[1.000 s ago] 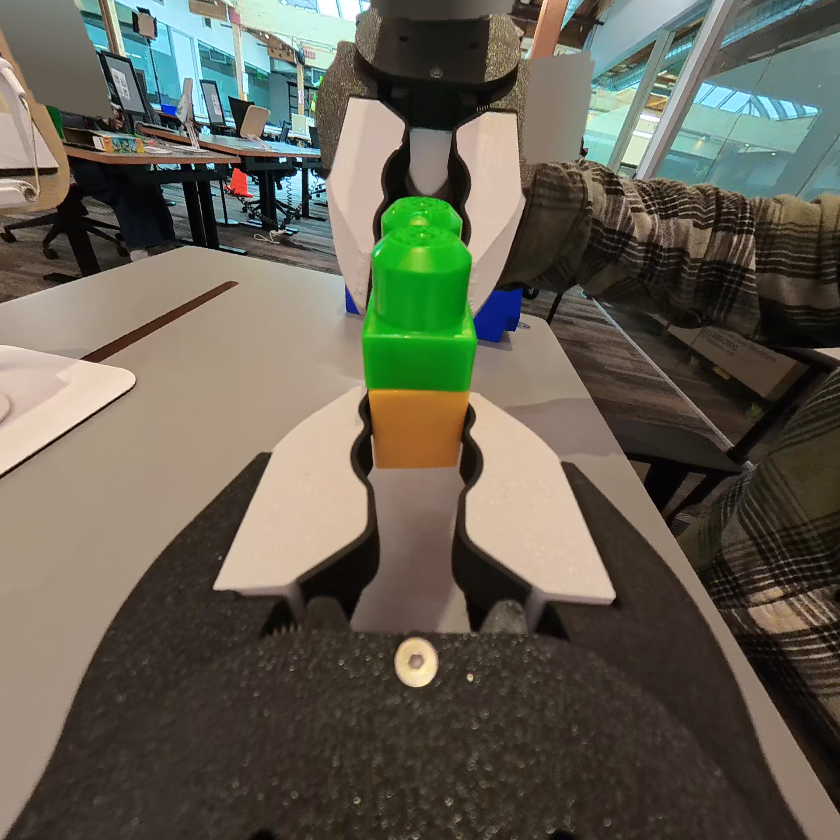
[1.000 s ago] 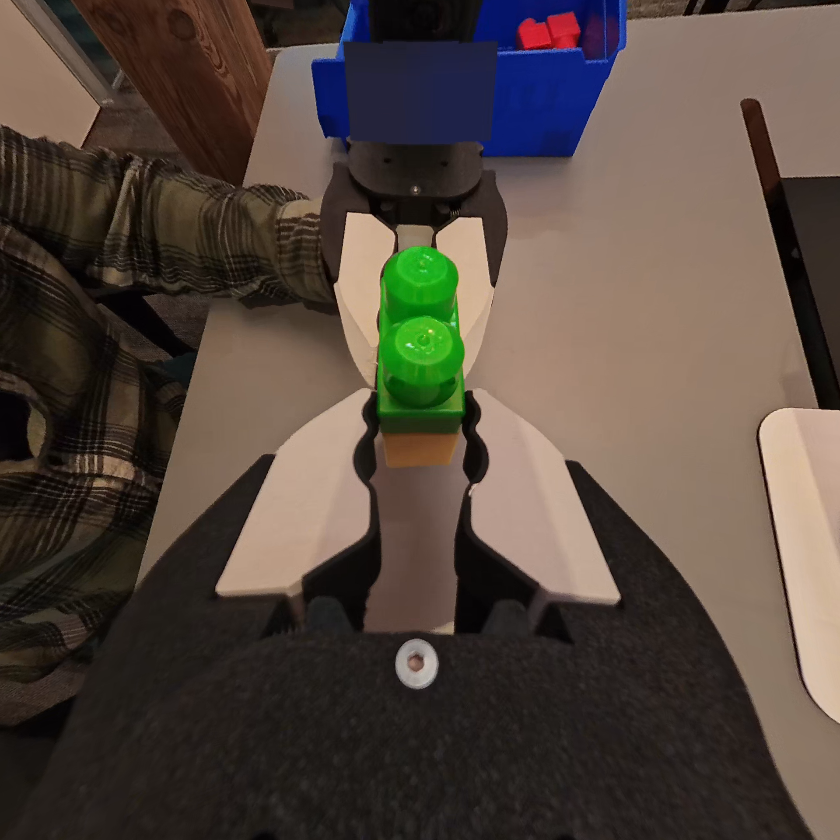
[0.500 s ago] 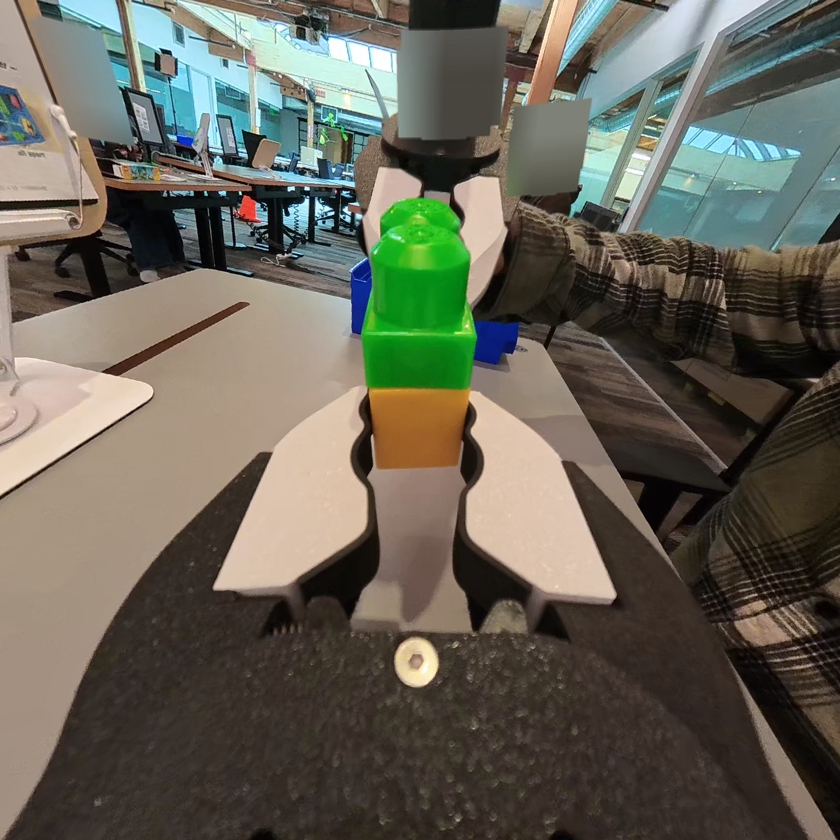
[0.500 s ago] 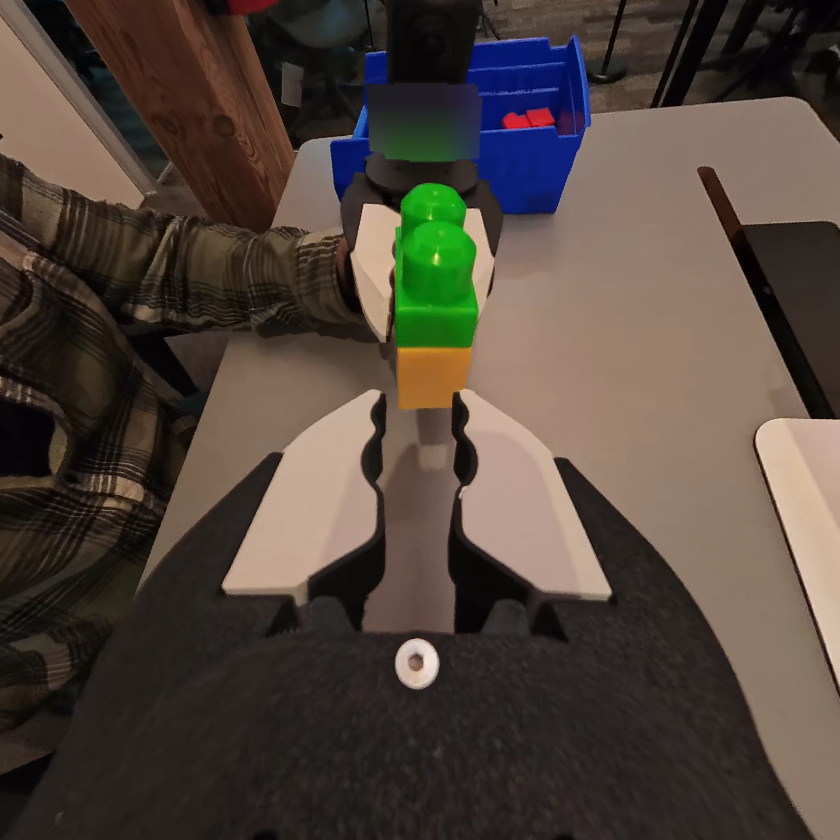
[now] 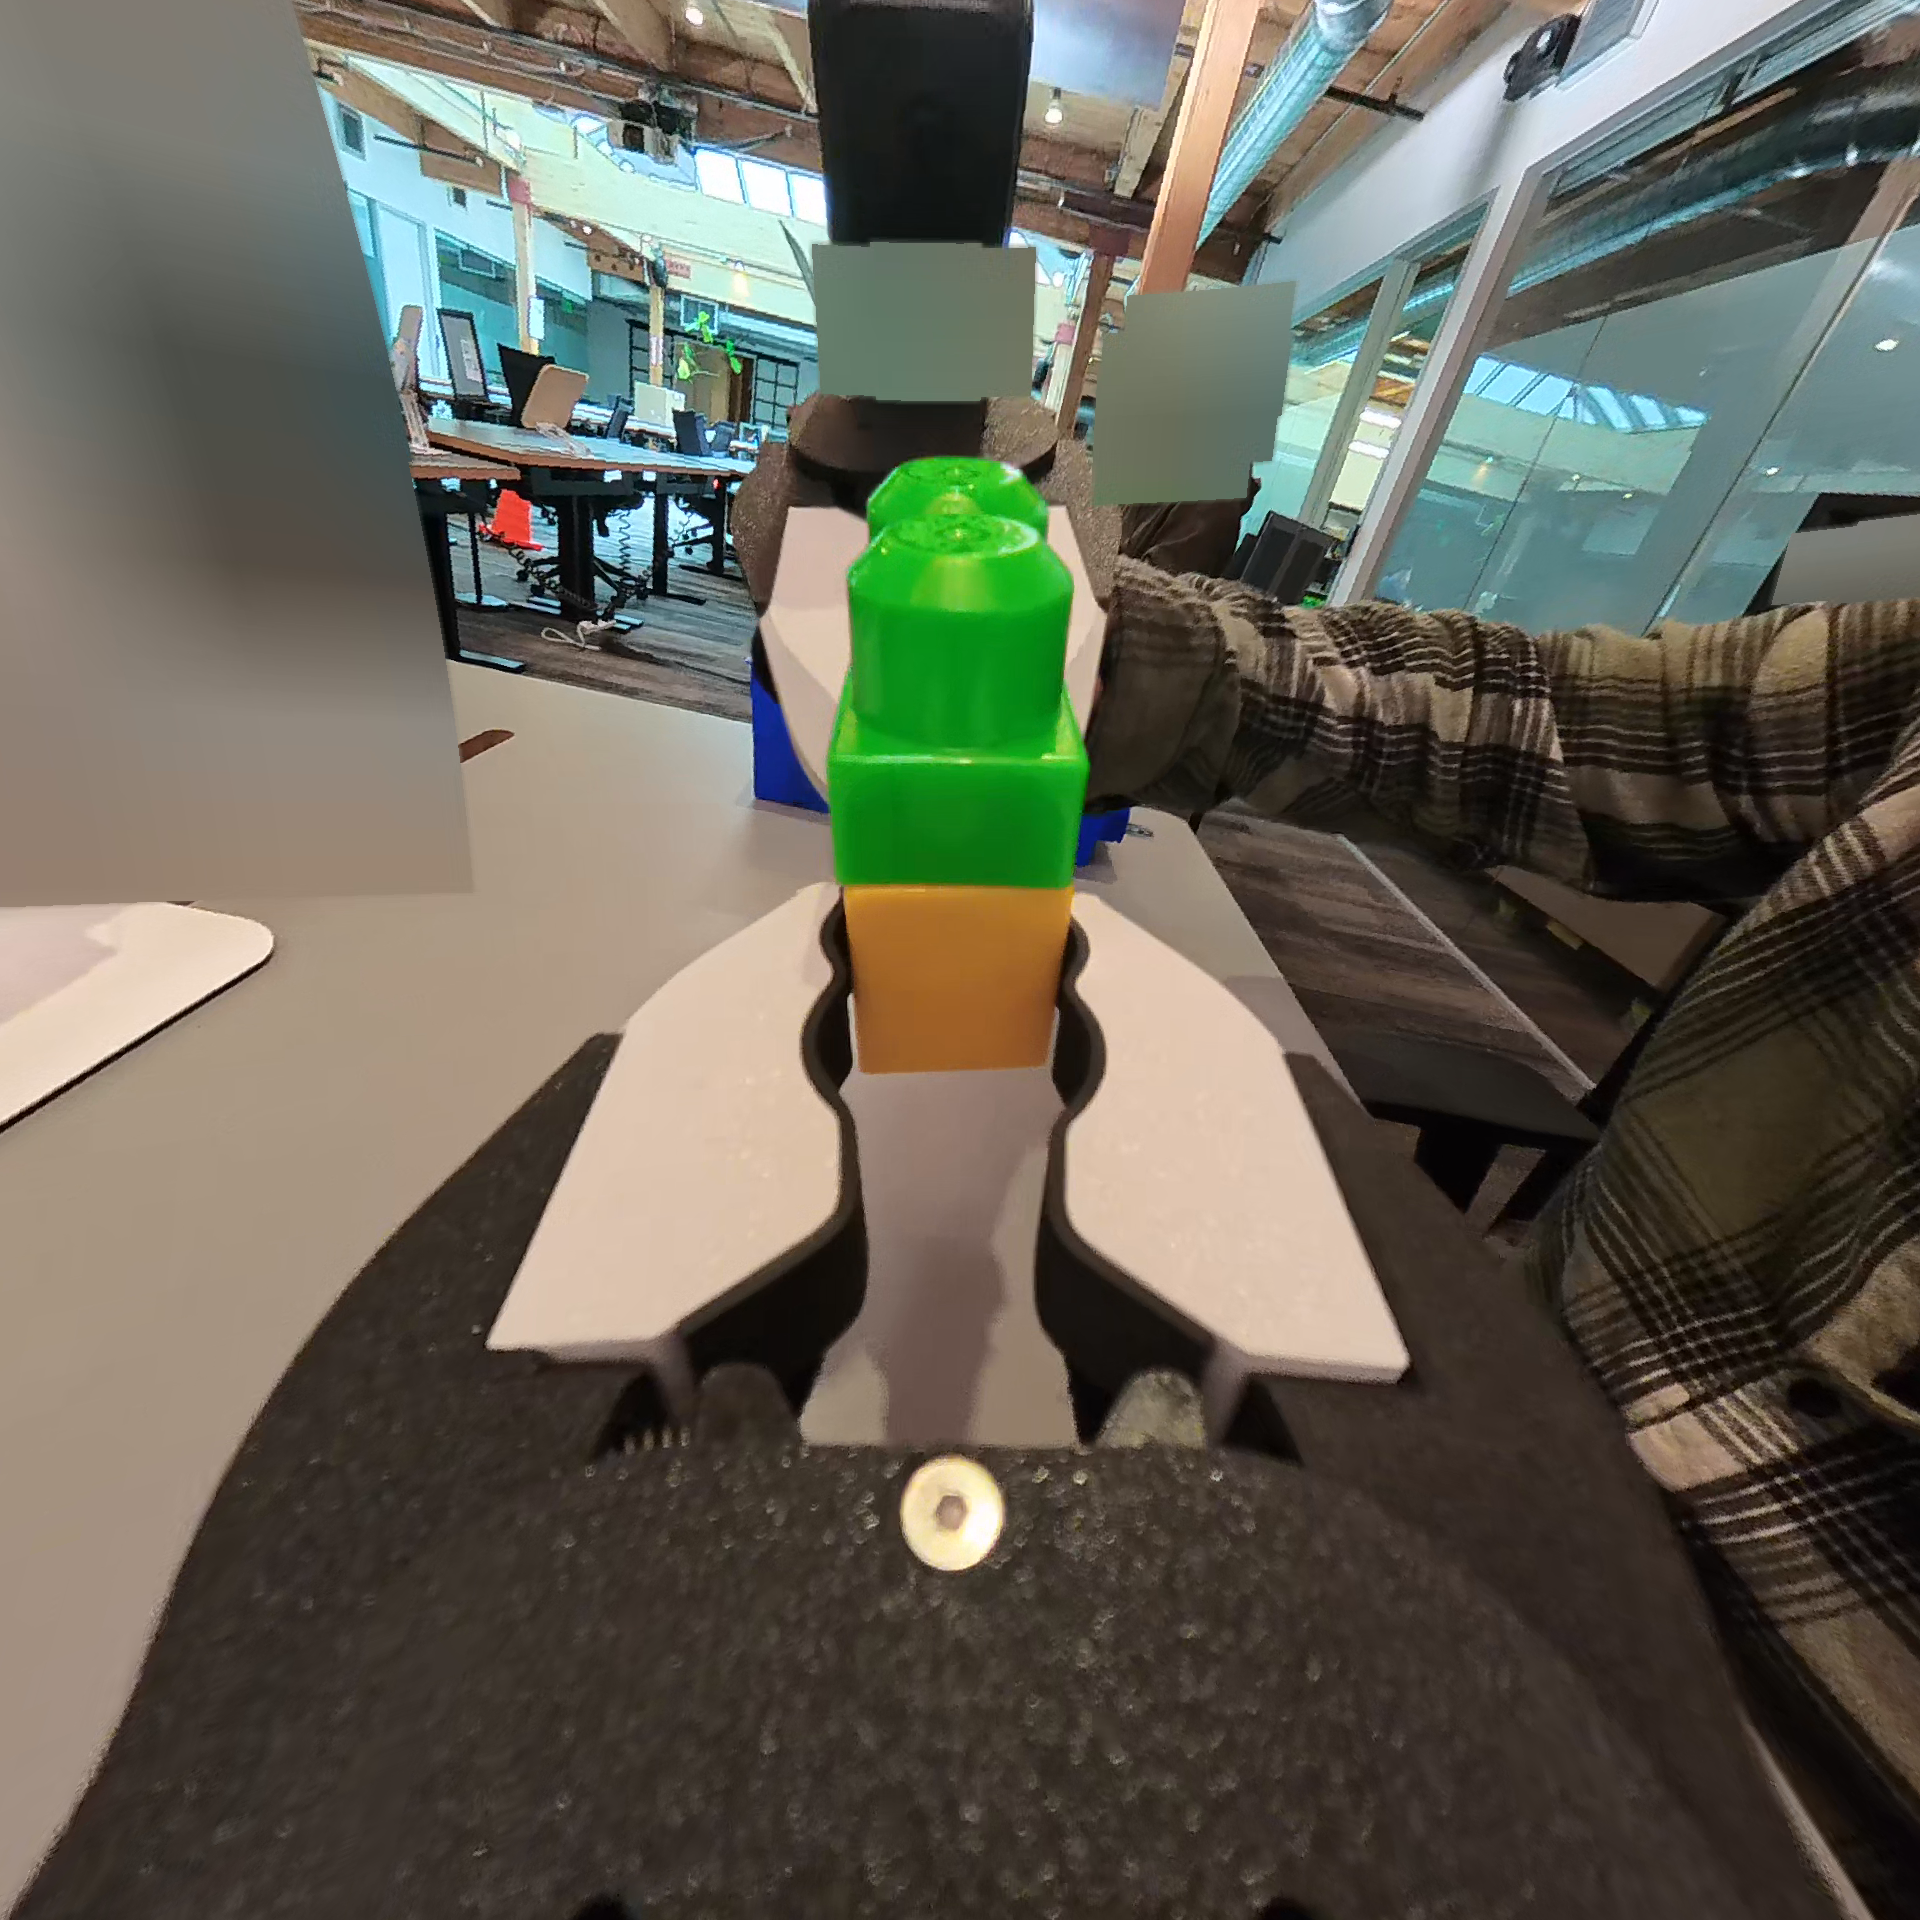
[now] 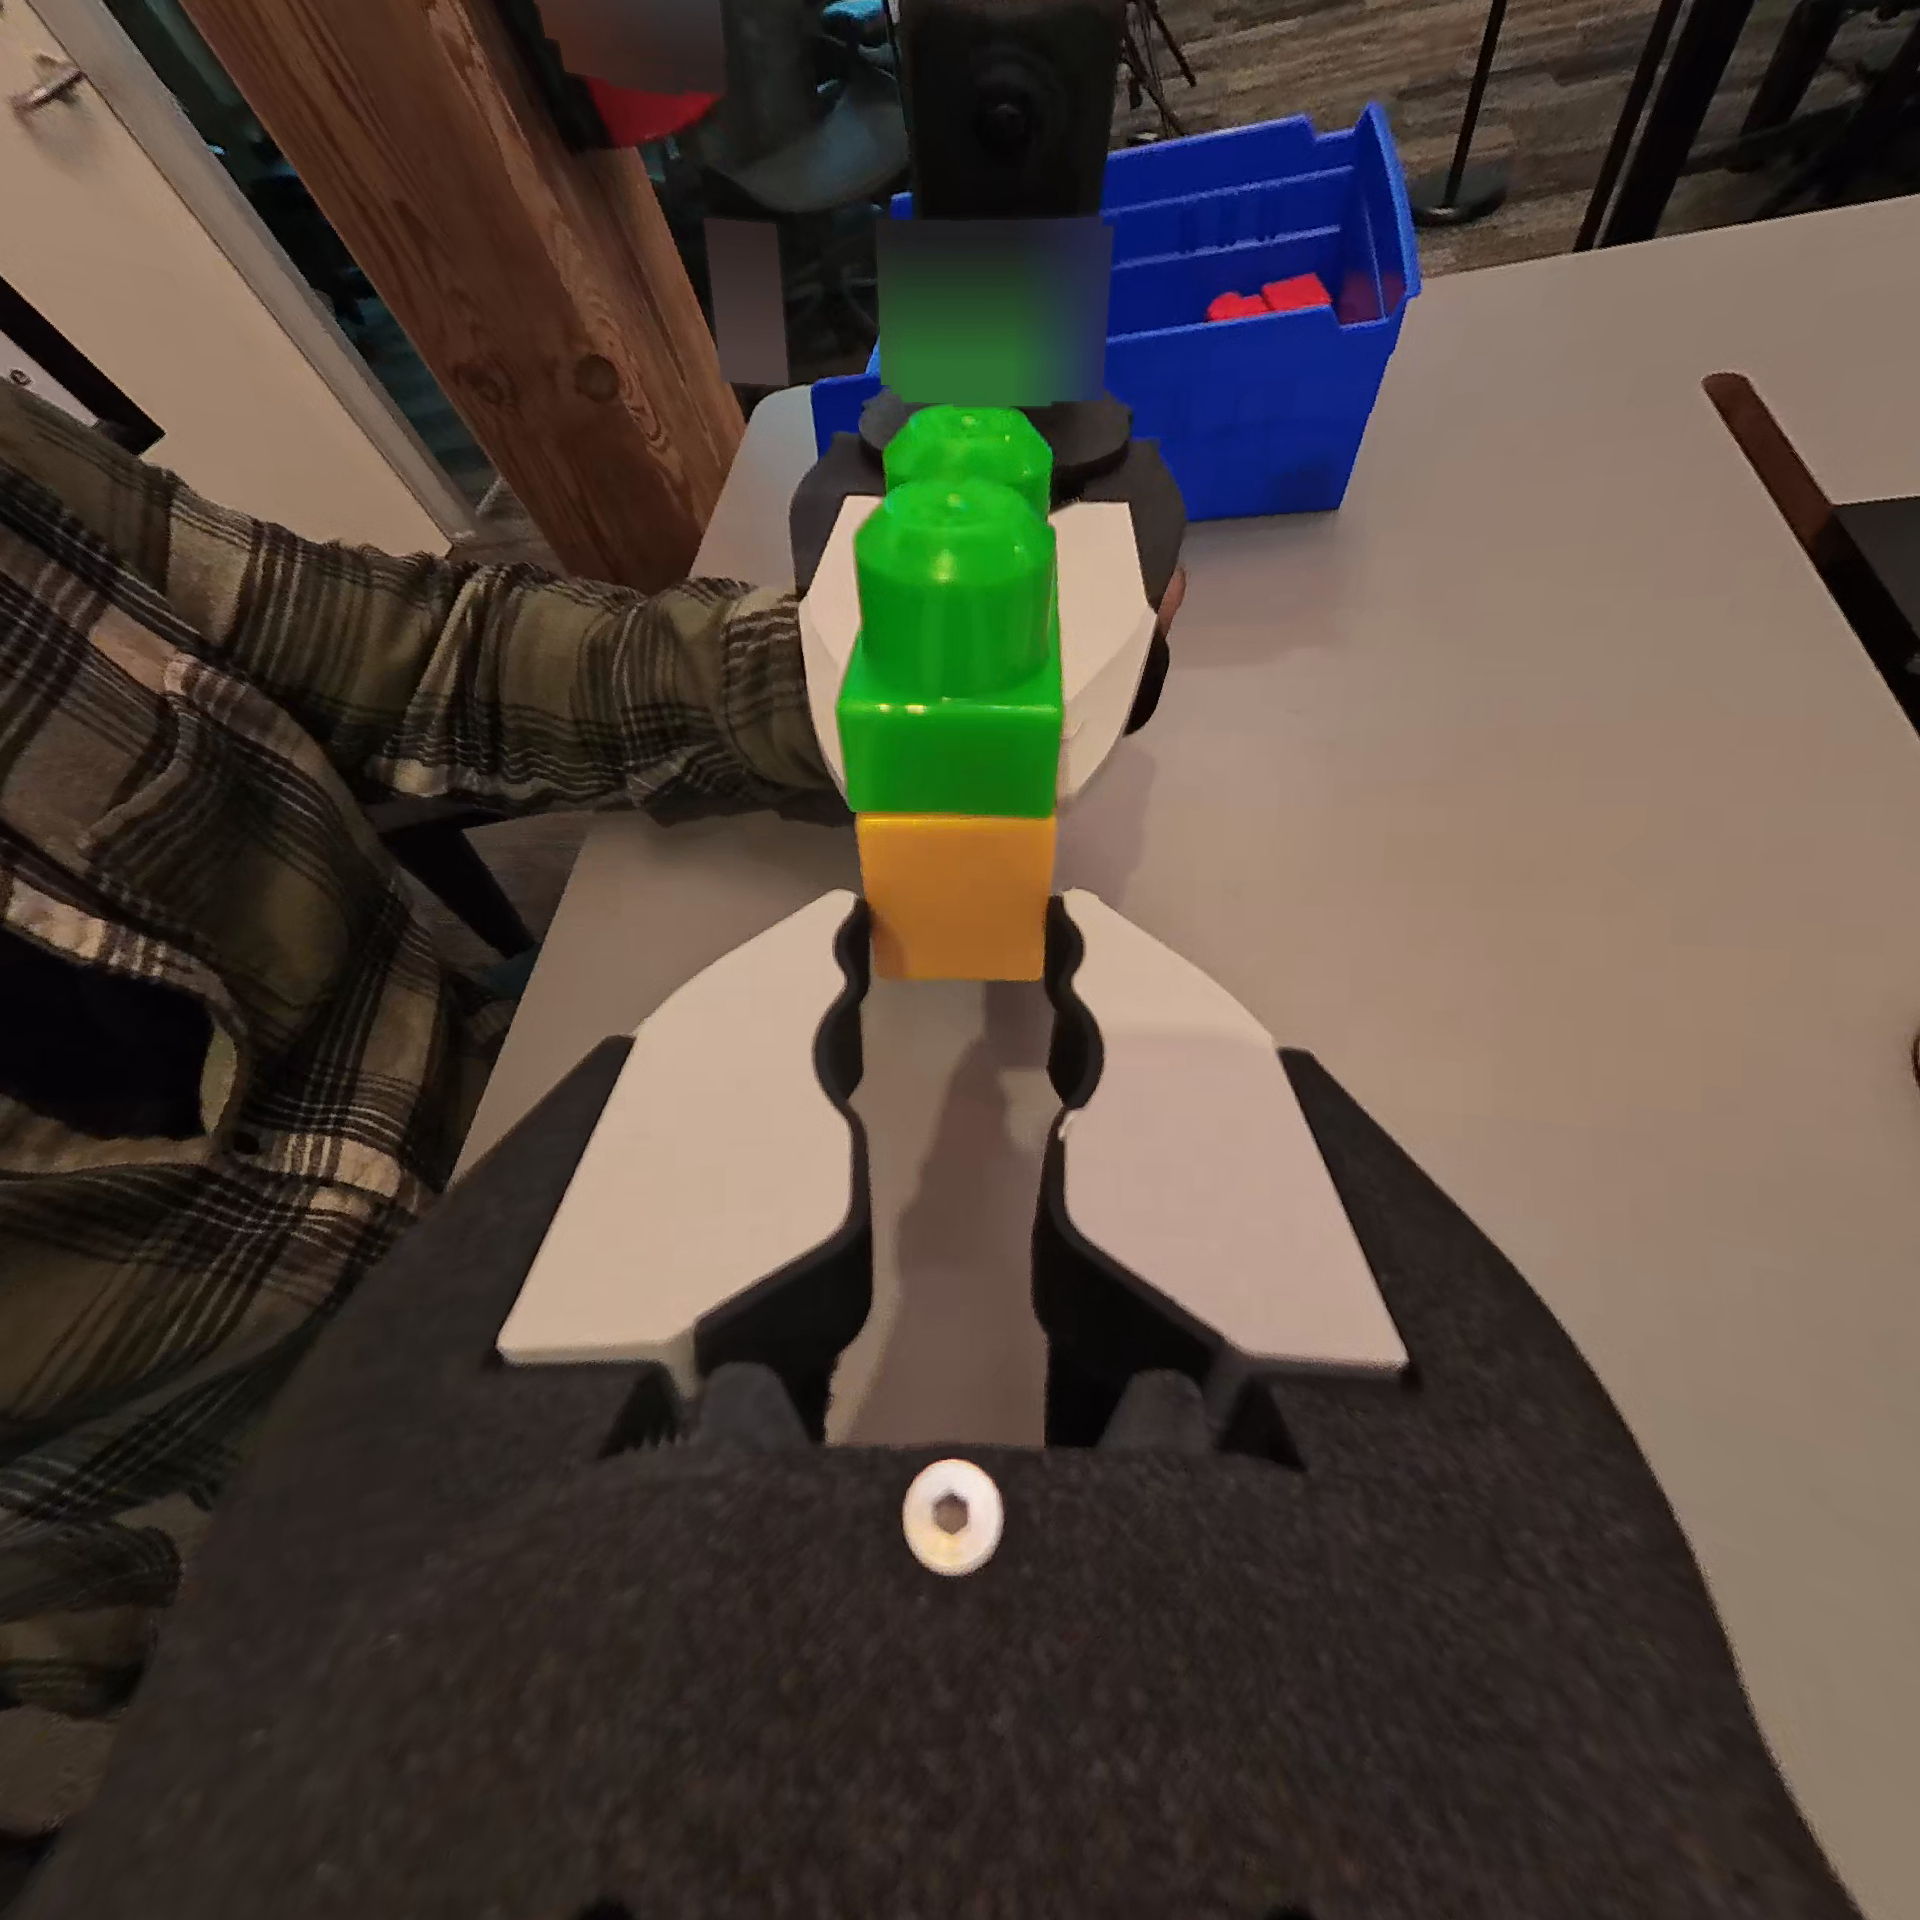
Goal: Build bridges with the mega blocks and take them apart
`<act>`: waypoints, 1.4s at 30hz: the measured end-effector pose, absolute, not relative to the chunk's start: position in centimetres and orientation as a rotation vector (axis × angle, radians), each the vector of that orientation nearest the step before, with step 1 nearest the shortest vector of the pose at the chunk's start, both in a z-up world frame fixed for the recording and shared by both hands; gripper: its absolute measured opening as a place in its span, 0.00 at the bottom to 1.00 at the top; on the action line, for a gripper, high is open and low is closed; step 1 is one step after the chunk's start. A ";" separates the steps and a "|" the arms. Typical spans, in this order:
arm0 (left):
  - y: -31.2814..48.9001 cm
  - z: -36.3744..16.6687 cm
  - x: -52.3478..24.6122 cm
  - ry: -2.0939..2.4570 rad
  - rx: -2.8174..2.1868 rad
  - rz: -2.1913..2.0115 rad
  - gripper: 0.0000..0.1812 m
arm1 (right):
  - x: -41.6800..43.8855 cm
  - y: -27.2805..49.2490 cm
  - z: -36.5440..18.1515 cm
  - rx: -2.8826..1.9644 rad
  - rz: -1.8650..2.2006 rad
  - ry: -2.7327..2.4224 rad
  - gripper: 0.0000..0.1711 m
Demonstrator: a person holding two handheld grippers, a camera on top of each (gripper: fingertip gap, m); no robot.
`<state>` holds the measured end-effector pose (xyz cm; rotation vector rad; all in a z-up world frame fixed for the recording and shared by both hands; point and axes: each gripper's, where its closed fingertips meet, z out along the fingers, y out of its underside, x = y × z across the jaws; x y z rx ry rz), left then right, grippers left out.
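A small bridge has a green two-stud block [image 5: 956, 810] on top of orange blocks. My left gripper [image 5: 951, 977] is shut on the orange block [image 5: 951, 987] at its end and holds the bridge just above the grey table [image 5: 416, 1039]. In the right wrist view my right gripper [image 6: 951, 935] closes on the lower part of the orange block [image 6: 956, 894] at the opposite end, under the green block [image 6: 951, 748]. Each gripper shows beyond the green block in the other's view. Each view hides the far orange block.
A blue bin [image 6: 1247, 416] with red blocks [image 6: 1268, 301] stands at the table's far edge, also in the left wrist view [image 5: 779, 758]. A white pad [image 5: 104, 987] lies to the left. A person's plaid sleeve [image 6: 416, 665] and a wooden post [image 6: 468, 260] are beside the table. Less than 4 cm separates the two grippers' tips.
The right gripper let go and drew back half a second ago, then came forward and closed on its orange block again. The left gripper kept its hold as the bridge rose.
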<state>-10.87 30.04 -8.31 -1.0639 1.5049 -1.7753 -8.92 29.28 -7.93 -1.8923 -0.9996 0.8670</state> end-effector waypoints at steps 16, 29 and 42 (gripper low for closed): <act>29.8 -8.8 -10.1 1.488 -1.084 -1.723 0.19 | -8.8 29.6 -6.4 -1.879 0.799 -0.928 0.18; 29.2 -12.1 -9.5 1.719 -1.197 -1.561 0.20 | -6.9 28.2 -8.6 -1.866 0.775 -0.922 0.33; 27.9 -11.9 -8.7 1.861 -1.224 -1.451 0.20 | -8.6 28.1 -9.7 -1.810 0.836 -0.881 0.28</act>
